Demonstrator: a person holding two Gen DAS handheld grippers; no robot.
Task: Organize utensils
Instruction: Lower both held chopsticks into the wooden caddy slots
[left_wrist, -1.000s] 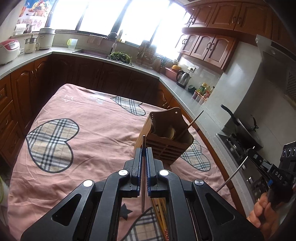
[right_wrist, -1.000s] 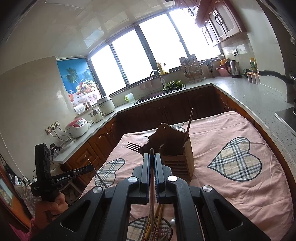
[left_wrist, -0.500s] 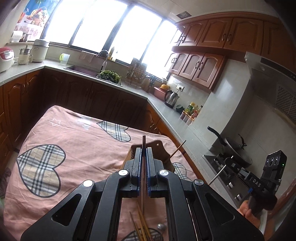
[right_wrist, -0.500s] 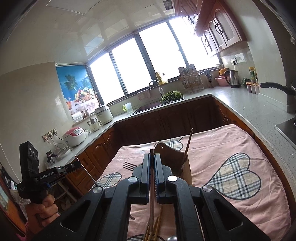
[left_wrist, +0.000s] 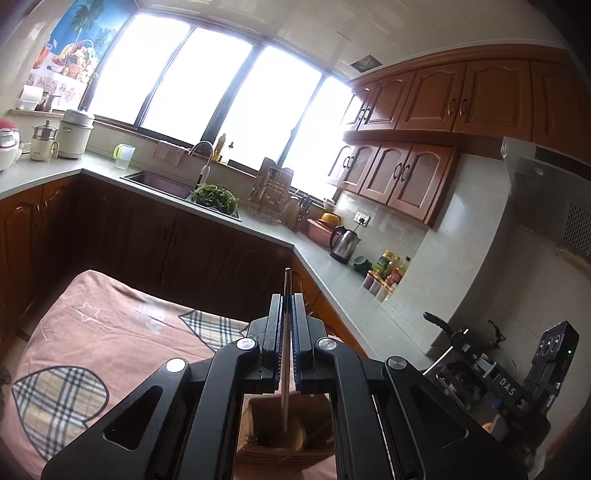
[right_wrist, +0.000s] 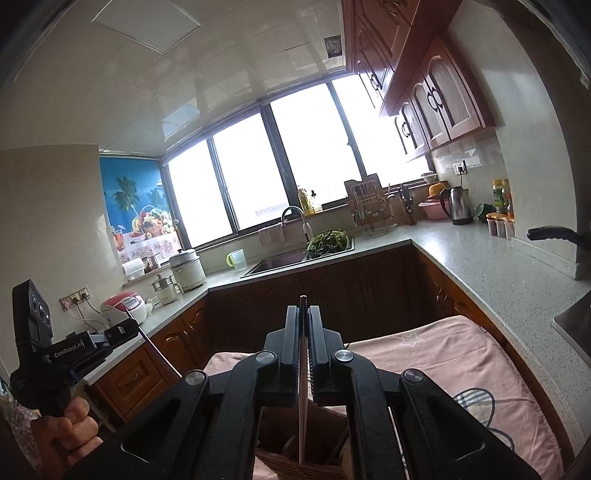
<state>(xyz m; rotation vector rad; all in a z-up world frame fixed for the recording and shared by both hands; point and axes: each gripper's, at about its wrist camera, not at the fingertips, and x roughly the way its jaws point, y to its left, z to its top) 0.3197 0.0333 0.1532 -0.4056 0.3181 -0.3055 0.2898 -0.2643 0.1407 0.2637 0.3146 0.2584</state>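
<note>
Left wrist view: the left hand-held gripper (left_wrist: 287, 306) is clamped on a thin metal utensil handle (left_wrist: 286, 332) that stands upright between its blue-edged fingers (left_wrist: 297, 317), its top poking above them and its lower end reaching into the wooden utensil holder (left_wrist: 284, 439) directly below. The holder stands on the pink cloth with plaid hearts (left_wrist: 110, 350) that covers the worktop; which edge of it the holder is nearest cannot be told, since the gripper body hides the surroundings. At the right edge of this view the right hand-held gripper (left_wrist: 461, 345) appears.

Right wrist view: the right hand-held gripper (right_wrist: 303, 325) is closed on a slim brown stick, likely a chopstick (right_wrist: 302, 387), held upright with its lower end inside the same wooden holder (right_wrist: 295, 458) beneath. At the left, a hand (right_wrist: 70, 432) carries the left hand-held gripper (right_wrist: 127, 328), with its metal utensil slanting down from its tip. Behind lie the sink (right_wrist: 280, 264) and a kettle (right_wrist: 458, 206).
</note>
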